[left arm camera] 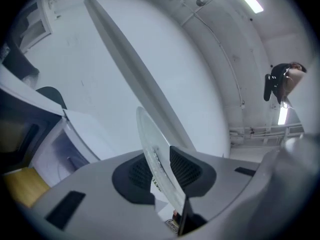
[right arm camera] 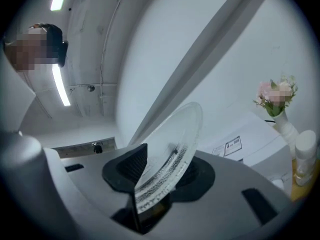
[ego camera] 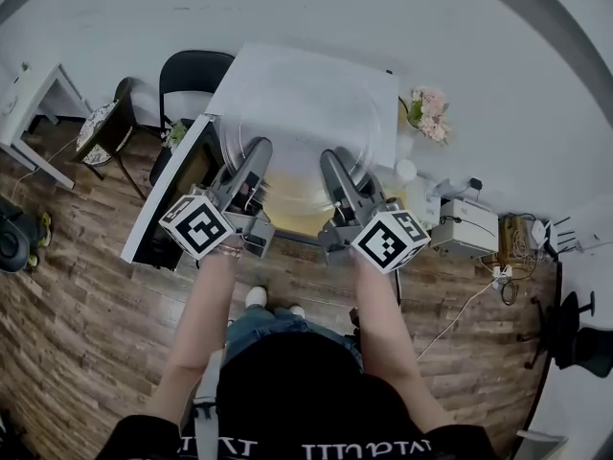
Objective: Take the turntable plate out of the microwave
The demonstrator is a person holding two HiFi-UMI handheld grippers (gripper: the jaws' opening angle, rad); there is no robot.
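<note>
Wood floor [ego camera: 86,286] and white wall [ego camera: 479,27] frame the microwave [ego camera: 316,84], door [ego camera: 163,199] open at 9 o'clock. You hold the glass turntable plate [ego camera: 297,132] in the air before the cavity [ego camera: 287,209], so lifting it out looks all but done; setting it down remains. Your left claw [ego camera: 259,149] clamps its rim at 7 o'clock, your right claw [ego camera: 329,156] at 5. Round, it has no long axis; its face looks up, roughly level.
</note>
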